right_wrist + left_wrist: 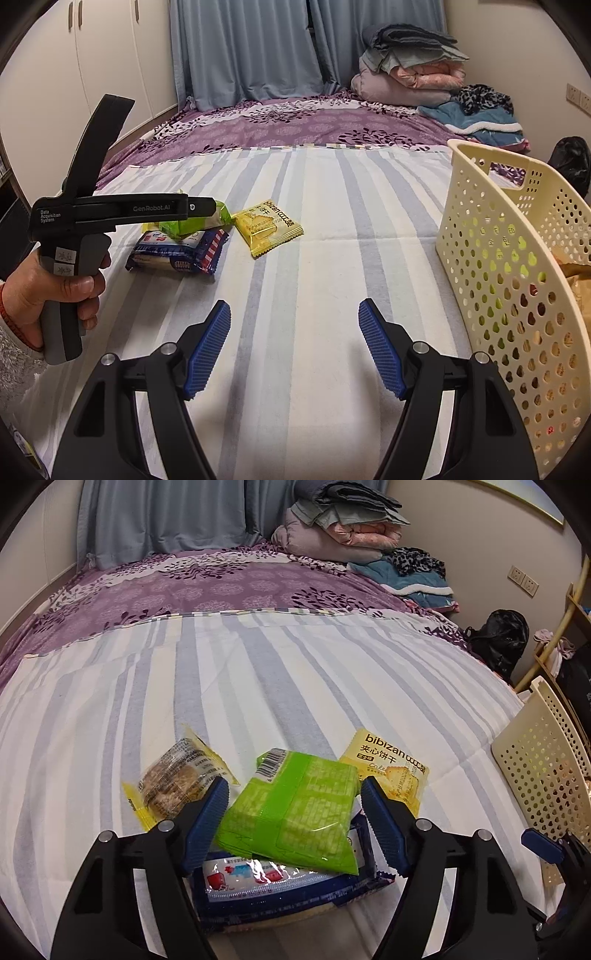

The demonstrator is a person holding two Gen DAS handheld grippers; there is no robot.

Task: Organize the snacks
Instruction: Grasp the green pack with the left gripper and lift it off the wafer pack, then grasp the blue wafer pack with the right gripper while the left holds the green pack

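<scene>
"bibizan" on yellow packet (388, 771); "GenRobot.AI" on hand-held gripper (155, 208).

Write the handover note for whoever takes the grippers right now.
Left gripper: jaws astride the green packet, pads not clearly pressing.
Right gripper: jaws open, nothing between them, above bare bedsheet beside the cream basket.
Green packet lies on the blue packet; clear-wrapped cookie to its left, yellow biscuit packet to its right.
Done: some items are already in the basket.
Left: four packets on the bed, green first.
</scene>
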